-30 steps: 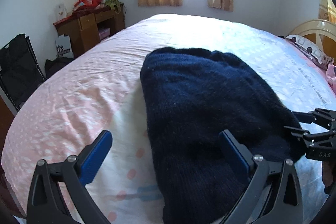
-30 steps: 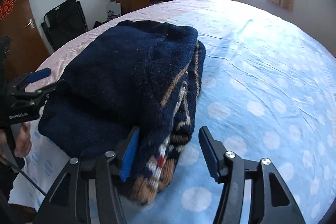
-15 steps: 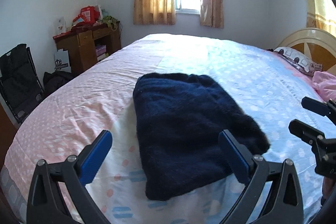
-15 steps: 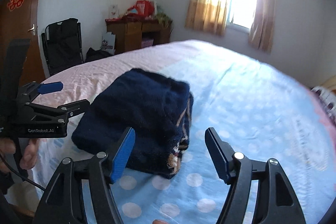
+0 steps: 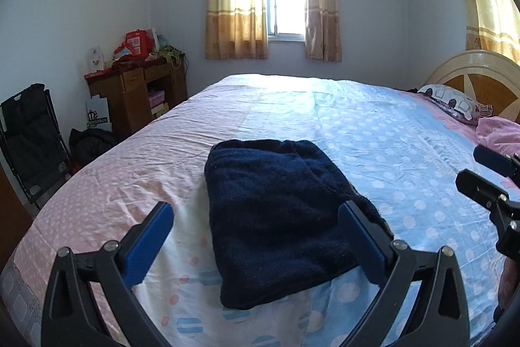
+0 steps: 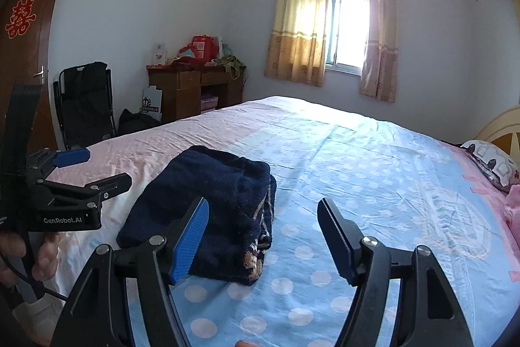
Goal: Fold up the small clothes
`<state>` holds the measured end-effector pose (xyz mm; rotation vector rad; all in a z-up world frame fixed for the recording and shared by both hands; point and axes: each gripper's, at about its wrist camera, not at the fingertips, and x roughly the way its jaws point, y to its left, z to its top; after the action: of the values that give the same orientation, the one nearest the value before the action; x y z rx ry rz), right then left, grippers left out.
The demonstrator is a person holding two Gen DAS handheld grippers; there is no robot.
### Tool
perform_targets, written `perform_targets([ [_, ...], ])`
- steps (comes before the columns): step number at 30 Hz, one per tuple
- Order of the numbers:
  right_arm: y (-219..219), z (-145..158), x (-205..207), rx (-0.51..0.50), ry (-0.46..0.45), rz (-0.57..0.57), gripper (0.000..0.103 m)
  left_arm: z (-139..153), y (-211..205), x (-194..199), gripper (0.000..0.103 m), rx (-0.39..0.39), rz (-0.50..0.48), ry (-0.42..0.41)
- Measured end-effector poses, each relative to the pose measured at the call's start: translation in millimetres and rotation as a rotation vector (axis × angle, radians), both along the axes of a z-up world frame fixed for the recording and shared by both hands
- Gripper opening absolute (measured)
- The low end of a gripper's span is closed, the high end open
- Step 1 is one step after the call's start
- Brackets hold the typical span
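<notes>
While both claws hang above the near edge of the bed (image 5: 373, 132), let's sweep across from the left. Far left by the wall stands a wooden desk (image 5: 136, 96) piled with clutter, well away from the action. Then the left claw (image 5: 256, 244), jaws spread wide, nothing between the pads, and it sits off the fabric. Straight ahead of it, lying flat on the sheet, is the navy sweater (image 5: 279, 210), folded into a thick bundle, its long axis running away from the claw toward the window. Move right and the right claw (image 6: 263, 236) comes in, also gaping and empty; from its view the sweater (image 6: 211, 204) lies ahead and to the left, patterned hem showing on the near right edge. By my read the fold looks about done. Should another tuck or a lift be needed, the left claw has the squarer line, centred on the bundle's near short end, while the right would have to swing leftward.
</notes>
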<state>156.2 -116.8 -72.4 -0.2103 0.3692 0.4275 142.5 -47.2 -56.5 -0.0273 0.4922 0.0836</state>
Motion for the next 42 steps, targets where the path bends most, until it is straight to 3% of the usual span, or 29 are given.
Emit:
perform_targets([
  [42, -4.8, -0.6, -9.2, 0.047, -0.003, -0.022, 0.071, 3.7, -7.9, -0.3, 0.103, 0.024, -0.027, 0.015],
])
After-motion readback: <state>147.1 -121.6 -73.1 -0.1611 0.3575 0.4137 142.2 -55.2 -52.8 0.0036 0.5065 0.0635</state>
